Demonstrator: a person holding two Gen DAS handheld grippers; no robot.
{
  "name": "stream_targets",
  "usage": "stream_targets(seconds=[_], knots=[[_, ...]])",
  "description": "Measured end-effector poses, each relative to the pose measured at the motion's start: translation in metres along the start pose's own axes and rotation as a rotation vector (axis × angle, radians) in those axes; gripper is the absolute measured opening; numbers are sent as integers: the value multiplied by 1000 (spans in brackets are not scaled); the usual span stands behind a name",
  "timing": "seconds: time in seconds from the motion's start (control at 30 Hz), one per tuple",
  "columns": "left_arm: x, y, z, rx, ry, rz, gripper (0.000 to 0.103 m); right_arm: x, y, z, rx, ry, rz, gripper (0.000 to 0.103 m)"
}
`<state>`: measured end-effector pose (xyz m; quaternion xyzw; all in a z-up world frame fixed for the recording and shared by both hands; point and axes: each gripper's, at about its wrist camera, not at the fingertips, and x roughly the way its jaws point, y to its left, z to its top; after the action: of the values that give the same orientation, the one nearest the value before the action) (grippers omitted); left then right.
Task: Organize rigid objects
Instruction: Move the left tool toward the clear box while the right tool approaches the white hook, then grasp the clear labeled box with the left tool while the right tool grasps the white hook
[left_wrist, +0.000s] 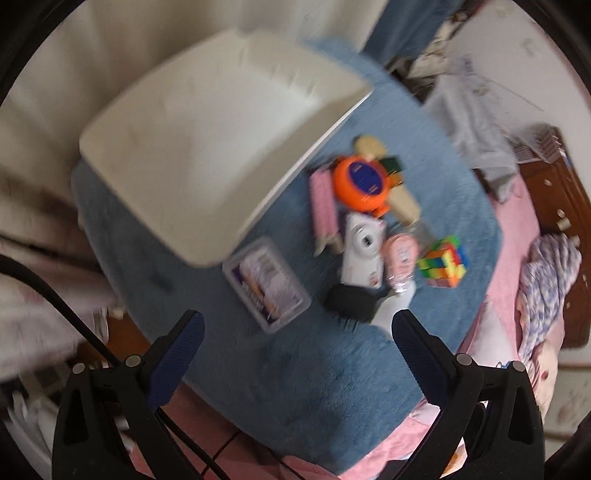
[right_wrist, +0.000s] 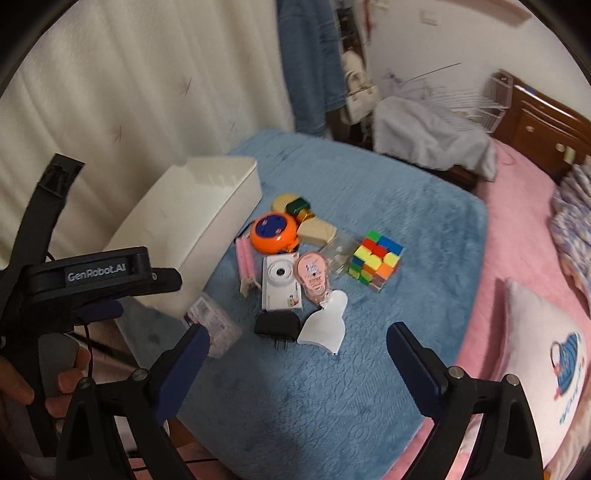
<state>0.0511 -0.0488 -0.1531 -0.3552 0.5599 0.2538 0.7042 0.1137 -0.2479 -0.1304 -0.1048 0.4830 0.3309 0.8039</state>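
A white bin (left_wrist: 207, 147) (right_wrist: 195, 236) stands on a blue blanket (left_wrist: 295, 369) (right_wrist: 369, 184). Beside it lies a pile: an orange round toy (left_wrist: 362, 184) (right_wrist: 273, 233), a white camera (left_wrist: 364, 254) (right_wrist: 281, 282), a pink tape dispenser (left_wrist: 400, 258) (right_wrist: 314, 275), a colour cube (left_wrist: 443, 260) (right_wrist: 375, 264), a black charger (left_wrist: 351, 303) (right_wrist: 277, 326), a clear card box (left_wrist: 266, 284) (right_wrist: 214, 325), a pink comb (left_wrist: 323, 203) (right_wrist: 245, 264). My left gripper (left_wrist: 297, 350) is open, above the blanket near the card box. My right gripper (right_wrist: 297, 365) is open, in front of the charger.
A white card piece (right_wrist: 325, 325) lies by the charger. A pink bed (right_wrist: 517, 240) with a pillow (right_wrist: 546, 354) is on the right. A white curtain (right_wrist: 129, 92) hangs behind the bin. The left gripper's body (right_wrist: 96, 280) shows at the left of the right wrist view.
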Motion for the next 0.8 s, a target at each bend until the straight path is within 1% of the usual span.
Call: stream_targets(seconds=[0.07, 0.17, 0.27, 0.37, 0.5, 0.53, 0.67, 0.8], knots=[[15, 4, -1, -43, 42, 12, 99, 16, -4, -2, -32, 22, 10, 96], [41, 11, -3, -121, 103, 32, 98, 38, -8, -5, -87, 42, 2, 96], [58, 20, -3, -195, 139, 29, 98, 63, -9, -11, -135, 65, -6, 96], [74, 30, -4, -278, 162, 18, 98, 86, -11, -19, -172, 92, 6, 93], [87, 36, -2, -336, 181, 14, 98, 113, -11, -27, -207, 113, -1, 93], [89, 37, -2, -344, 185, 13, 98, 120, -11, -30, -221, 116, -2, 91], [94, 40, -2, -371, 196, 24, 98, 140, -10, -34, -255, 119, -3, 91], [98, 44, -4, -406, 219, 24, 93, 156, -11, -37, -276, 128, -11, 89]])
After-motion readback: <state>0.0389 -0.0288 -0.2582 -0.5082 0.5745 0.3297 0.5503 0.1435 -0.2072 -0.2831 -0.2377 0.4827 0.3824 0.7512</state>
